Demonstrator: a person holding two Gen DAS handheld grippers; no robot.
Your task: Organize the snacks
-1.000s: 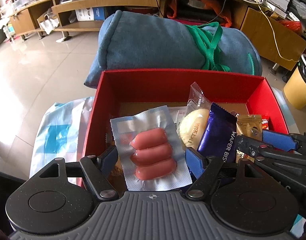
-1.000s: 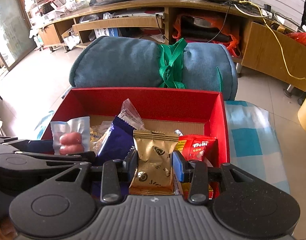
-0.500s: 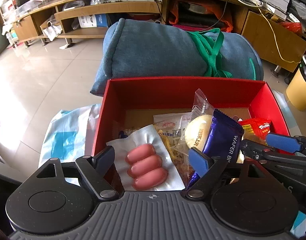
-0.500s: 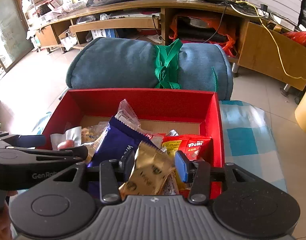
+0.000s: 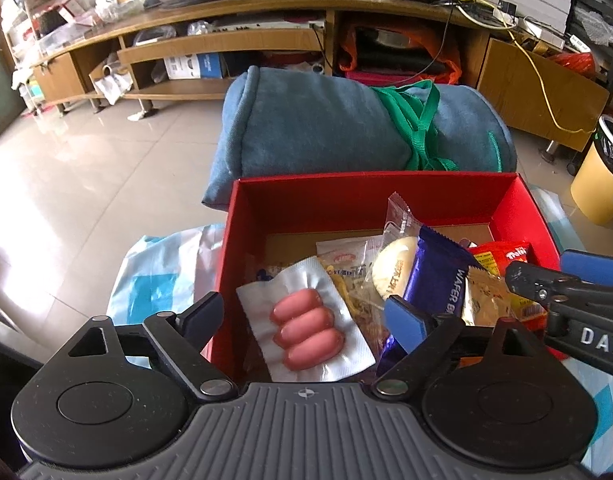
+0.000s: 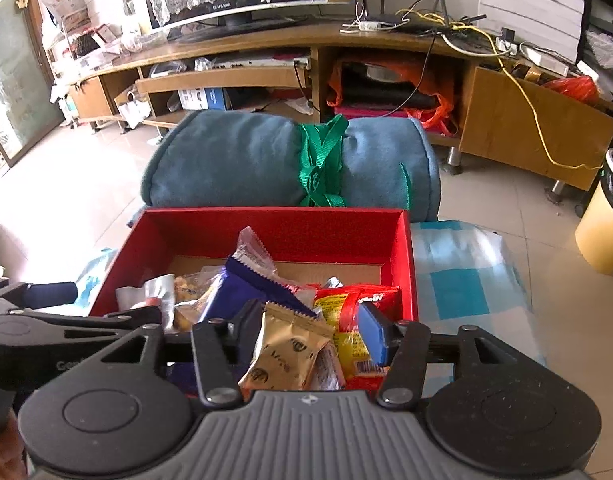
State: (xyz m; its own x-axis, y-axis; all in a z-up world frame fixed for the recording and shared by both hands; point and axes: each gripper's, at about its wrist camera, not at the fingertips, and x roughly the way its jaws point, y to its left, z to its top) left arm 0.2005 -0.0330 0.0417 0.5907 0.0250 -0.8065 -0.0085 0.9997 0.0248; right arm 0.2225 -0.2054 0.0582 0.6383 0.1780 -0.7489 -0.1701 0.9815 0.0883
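A red box [image 5: 378,178] [image 6: 274,212] holds several snack packs. A clear pack of three pink sausages [image 5: 306,328] lies flat at its near left. My left gripper [image 5: 302,316] hovers over it with its jaws opening, pads clear of the pack. A gold packet [image 6: 286,356] leans tilted at the box's near edge, between the fingers of my right gripper [image 6: 310,328]. Its jaws are opening too and do not press the packet. A purple wafer pack [image 5: 438,276] [image 6: 242,292] and a red gummy bag [image 5: 502,256] [image 6: 354,300] stand in the middle.
A rolled blue blanket [image 5: 326,132] [image 6: 246,160] tied with a green strap lies right behind the box. A blue-and-white checked sheet [image 6: 458,276] [image 5: 158,276] lies under the box. A yellow bin [image 6: 602,220] stands on the floor at right, a long wooden TV stand [image 6: 266,48] beyond.
Both grippers have widened and drawn up and back from the box. The sausage pack has dropped flat into the box. The gold packet has left the right gripper's grip and tipped over.
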